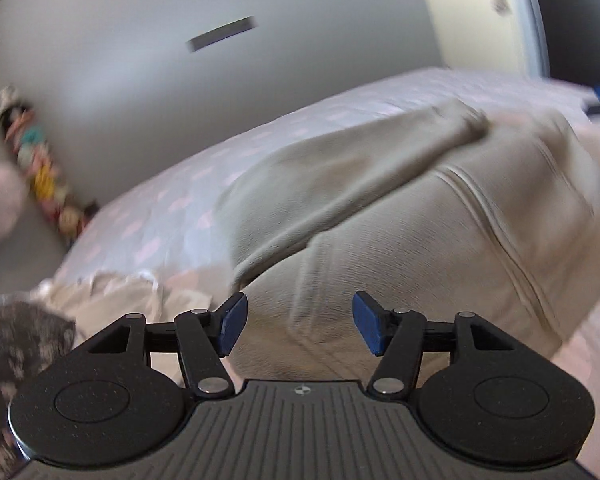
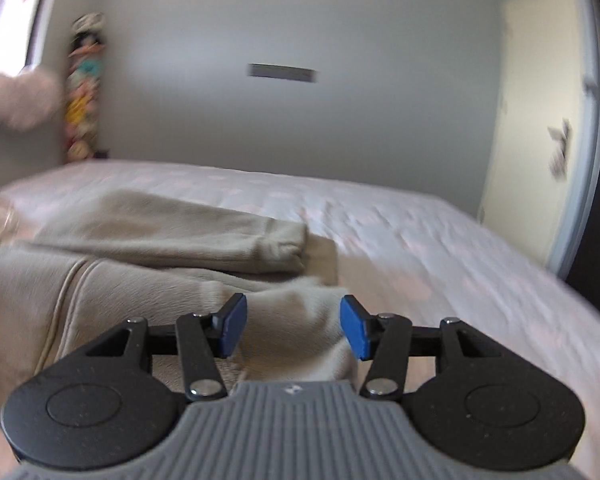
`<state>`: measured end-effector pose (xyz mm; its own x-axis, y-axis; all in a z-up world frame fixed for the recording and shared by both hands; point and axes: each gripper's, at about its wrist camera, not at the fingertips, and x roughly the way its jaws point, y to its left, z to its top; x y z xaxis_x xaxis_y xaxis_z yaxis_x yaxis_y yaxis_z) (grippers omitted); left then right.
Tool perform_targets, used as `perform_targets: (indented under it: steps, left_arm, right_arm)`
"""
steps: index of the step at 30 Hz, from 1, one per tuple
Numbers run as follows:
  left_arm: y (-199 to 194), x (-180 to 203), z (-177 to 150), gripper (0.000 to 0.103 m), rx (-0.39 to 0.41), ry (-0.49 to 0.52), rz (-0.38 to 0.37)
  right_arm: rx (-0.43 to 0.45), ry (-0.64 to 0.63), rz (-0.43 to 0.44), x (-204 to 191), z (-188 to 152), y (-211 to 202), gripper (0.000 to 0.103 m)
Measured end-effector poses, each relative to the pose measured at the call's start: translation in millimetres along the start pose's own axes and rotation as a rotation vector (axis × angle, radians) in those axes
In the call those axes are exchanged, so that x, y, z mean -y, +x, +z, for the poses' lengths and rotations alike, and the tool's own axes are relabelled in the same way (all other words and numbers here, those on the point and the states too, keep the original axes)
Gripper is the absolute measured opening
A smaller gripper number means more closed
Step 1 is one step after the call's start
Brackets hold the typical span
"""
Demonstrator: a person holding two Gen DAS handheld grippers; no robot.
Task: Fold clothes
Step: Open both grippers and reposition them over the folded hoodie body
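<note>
A beige zip sweatshirt (image 1: 440,224) lies on the bed, one sleeve (image 1: 340,168) folded across its body. My left gripper (image 1: 299,326) is open just above the sweatshirt's lower part, holding nothing. In the right wrist view the same sweatshirt (image 2: 112,292) lies flat, with the folded sleeve and its cuff (image 2: 276,250) on top. My right gripper (image 2: 293,330) is open, and a second sleeve end (image 2: 296,320) lies between its blue pads (image 2: 232,330) without being pinched. Both views are motion-blurred.
The bed has a pale sheet with pink marks (image 2: 420,248). More cream clothing (image 1: 112,300) and a dark patterned garment (image 1: 16,344) lie at the left. A column of colourful toys (image 2: 84,92) hangs in the wall corner. A white door (image 2: 540,120) is at the right.
</note>
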<state>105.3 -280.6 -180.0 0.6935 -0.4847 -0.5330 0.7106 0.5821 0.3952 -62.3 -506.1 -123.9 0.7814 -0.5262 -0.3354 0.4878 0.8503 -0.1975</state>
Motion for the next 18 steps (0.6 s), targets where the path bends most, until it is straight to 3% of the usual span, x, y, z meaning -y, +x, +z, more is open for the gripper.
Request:
perform_targets:
  steps: [6, 11, 18]
  left_arm:
    - [-10, 52, -7, 0.057, 0.063, 0.294, -0.001]
    - [-12, 88, -16, 0.057, 0.094, 0.504, -0.021]
    - [-1, 111, -33, 0.058, 0.033, 0.643, -0.085]
  right_arm:
    - [0.0, -0.435, 0.125, -63, 15, -8, 0.055]
    - [-0.057, -0.596, 0.305, -94, 19, -23, 0.061]
    - [-0.16, -0.822, 0.432, -127, -25, -27, 0.063]
